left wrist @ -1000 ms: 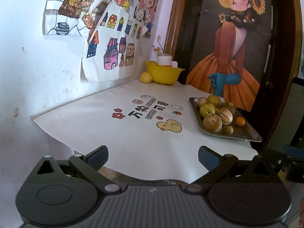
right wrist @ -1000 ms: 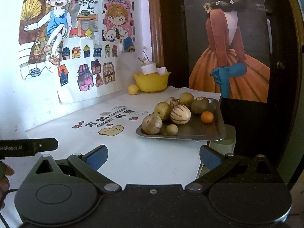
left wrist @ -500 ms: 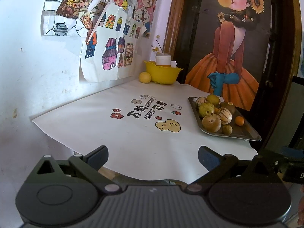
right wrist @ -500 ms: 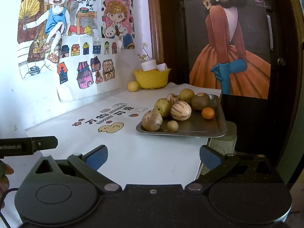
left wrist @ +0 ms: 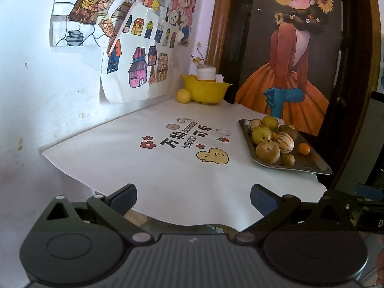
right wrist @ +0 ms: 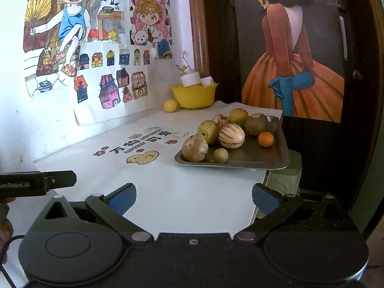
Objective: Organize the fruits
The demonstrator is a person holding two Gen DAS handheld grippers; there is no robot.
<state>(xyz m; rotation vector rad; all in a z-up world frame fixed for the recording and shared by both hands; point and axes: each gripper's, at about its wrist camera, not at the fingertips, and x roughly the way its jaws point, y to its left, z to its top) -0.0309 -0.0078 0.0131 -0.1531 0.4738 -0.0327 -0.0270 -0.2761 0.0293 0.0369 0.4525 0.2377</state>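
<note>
Now both grippers are held spread wide, nothing between the fingers, above the near edge of the white tablecloth [left wrist: 168, 168]. The left gripper [left wrist: 193, 198] and the right gripper [right wrist: 194, 198] are kept well short of the fruit. Compared with a second ago, the scene is seen a touch nearer in both views; the tray has drifted slightly lower and toward the centre of the right wrist view, so a slow advance is read. Nothing on the table has been shifted.

The metal tray [right wrist: 280, 153] is found at about 1 o'clock from the right gripper, at 2 o'clock from the left, overhanging the table's right side. On it the fruit is bunched at the tray's left end: a striped melon [right wrist: 231, 135] in the middle, a brownish round fruit [right wrist: 195, 148] at the near corner, a small orange [right wrist: 265, 139] set apart to the right. At 12 o'clock, far back against the wall, a yellow bowl [right wrist: 194, 96] is seen with a yellow fruit [right wrist: 170, 105] just beside it.
</note>
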